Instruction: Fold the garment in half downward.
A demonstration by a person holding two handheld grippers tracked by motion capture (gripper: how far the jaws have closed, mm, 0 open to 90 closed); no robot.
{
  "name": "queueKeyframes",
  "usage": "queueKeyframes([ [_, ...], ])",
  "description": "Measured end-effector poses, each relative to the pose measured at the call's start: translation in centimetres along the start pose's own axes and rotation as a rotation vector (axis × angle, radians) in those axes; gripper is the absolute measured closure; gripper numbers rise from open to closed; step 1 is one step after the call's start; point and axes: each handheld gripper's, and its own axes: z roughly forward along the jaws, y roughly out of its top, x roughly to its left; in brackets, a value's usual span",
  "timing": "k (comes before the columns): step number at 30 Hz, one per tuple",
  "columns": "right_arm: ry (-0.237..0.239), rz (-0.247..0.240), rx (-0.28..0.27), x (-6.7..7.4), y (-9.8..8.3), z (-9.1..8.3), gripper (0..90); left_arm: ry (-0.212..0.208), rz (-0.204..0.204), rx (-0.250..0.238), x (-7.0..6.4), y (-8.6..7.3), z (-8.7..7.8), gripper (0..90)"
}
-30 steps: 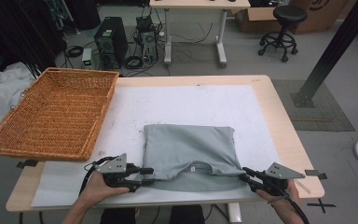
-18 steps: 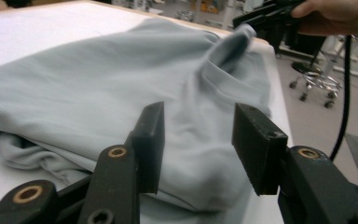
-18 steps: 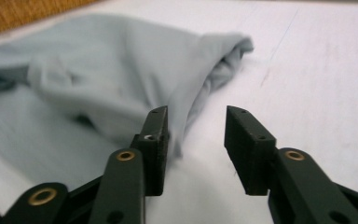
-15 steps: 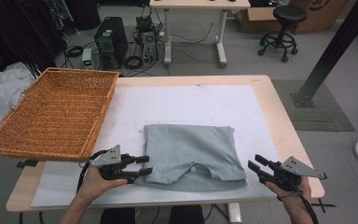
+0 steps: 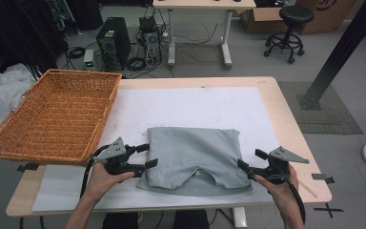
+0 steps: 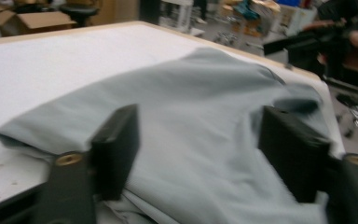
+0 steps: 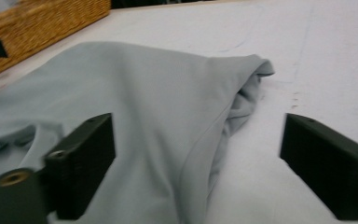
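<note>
From above, the folded grey cotton shirt (image 5: 195, 160) lies flat near the front of the white-covered desk (image 5: 195, 107), beside the wicker basket (image 5: 52, 119). Left tongs (image 5: 147, 155) and right tongs (image 5: 249, 162) flank it; both have just been opening. In the left gripper view, parted jaws straddle soft cloth without pinching. The right gripper view shows the same. It looks limp and light; best gripped at the layered side edges.

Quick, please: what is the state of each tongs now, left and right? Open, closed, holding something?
Left tongs: open, jaws just widened, holding nothing, at the grey shirt's left edge.
Right tongs: open, jaws just widened, holding nothing, at its right edge.
</note>
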Motion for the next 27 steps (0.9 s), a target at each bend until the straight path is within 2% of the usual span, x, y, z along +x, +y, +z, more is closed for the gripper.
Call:
queueKeyframes([
  [1, -0.022, 0.007, -0.012, 0.0, 0.2, 0.2, 2.9, 0.008, -0.008, -0.012, 0.1, 0.2, 0.0, 21.3],
  [5, -0.037, -0.014, -0.05, 0.1, 1.1, 0.6, 2.0, 0.002, -0.063, -0.08, 0.5, 1.2, -0.2, 14.2],
  [7, -0.057, -0.027, -0.066, 0.2, 1.6, 0.9, 1.8, 0.03, -0.091, -0.087, 0.6, 1.7, -0.2, 9.1],
  [11, -0.068, -0.037, -0.091, 0.4, 2.2, 1.8, 0.8, 0.112, -0.109, -0.07, 0.9, 2.4, 0.0, 6.9],
  [13, -0.076, -0.033, -0.096, 0.4, 2.3, 2.3, 0.4, 0.133, -0.111, -0.077, 1.0, 2.6, 0.0, 6.4],
  [17, -0.085, -0.021, -0.103, 0.4, 2.3, 3.2, 0.4, 0.149, -0.111, -0.081, 1.3, 2.8, -0.2, 6.4],
  [24, -0.084, -0.033, -0.09, 0.9, 2.1, 4.1, 0.5, 0.151, -0.093, -0.097, 1.2, 3.0, -1.0, 6.4],
  [27, -0.088, -0.045, -0.1, 1.3, 2.2, 4.3, 0.5, 0.151, -0.085, -0.1, 1.2, 3.0, -1.2, 6.3],
])
